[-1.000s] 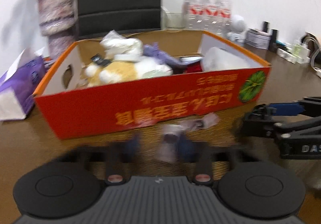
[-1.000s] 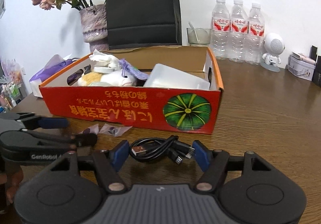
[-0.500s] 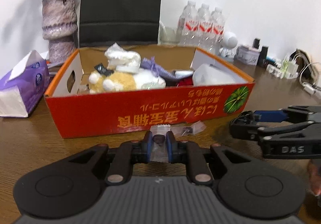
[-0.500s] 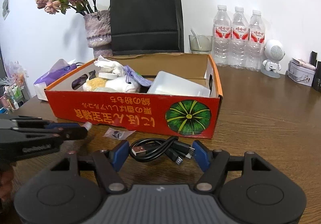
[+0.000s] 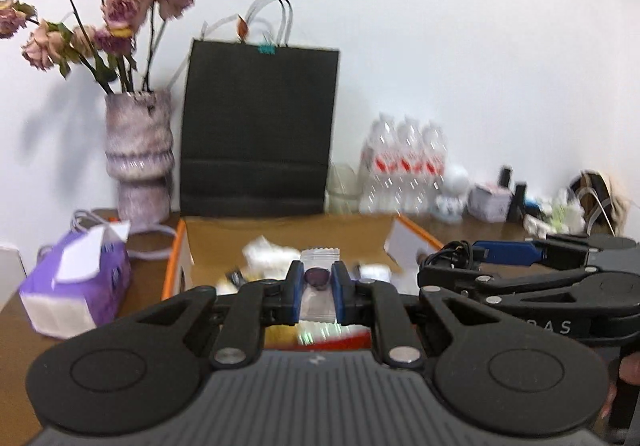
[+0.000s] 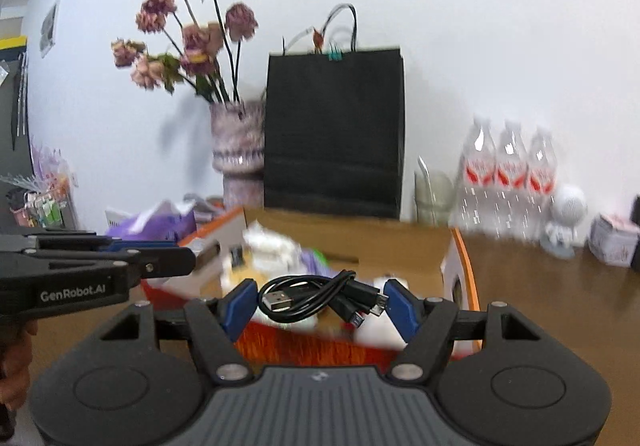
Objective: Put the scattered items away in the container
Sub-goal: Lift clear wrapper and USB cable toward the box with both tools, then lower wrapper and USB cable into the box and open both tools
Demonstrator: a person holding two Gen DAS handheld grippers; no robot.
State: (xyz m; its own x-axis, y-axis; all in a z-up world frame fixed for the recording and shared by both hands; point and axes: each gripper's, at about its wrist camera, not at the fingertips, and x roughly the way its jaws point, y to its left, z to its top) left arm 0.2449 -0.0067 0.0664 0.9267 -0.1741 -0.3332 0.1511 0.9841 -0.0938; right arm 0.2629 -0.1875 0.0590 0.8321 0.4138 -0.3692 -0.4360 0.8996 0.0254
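the left gripper (image 5: 316,296) is clamped on a small clear packet (image 5: 317,286) with a dark round thing inside. the blue pads pinch it across its middle, so the crimped top edge sticks up above them and the rest hangs below. that narrow grip suits a thin, slippery wrapper: pinching at the lump inside probably keeps it from sliding out.

the right gripper (image 6: 320,304) has its jaws fairly wide, but they are not empty. a coiled black cable (image 6: 320,296) sits between the blue pads, which press on the bundle from both sides, with the usb plugs poking out at the left and right. the wide stance is just the width of the coil. holding the whole bundle, not one strand, looks meant to stop it unspooling on the way.

both grippers hover side by side, each one showing at the edge of the other's view, and both point over the near wall of the box (image 5: 178,254). the box is open-topped, orange-rimmed and already holds a jumble of white and soft things, blurred here. so packet and cable are both in the air above the near red side of the box, not yet inside it.

my guess is this is the carry step, with both loads lifted high enough to clear the wall. next each needs to go forward over the open space and be let go; the cable may snag on a pad as it drops.

behind the box stand a black bag (image 5: 258,126), a vase (image 5: 138,158) of dried flowers, and a tissue pack (image 5: 76,282) to the left.
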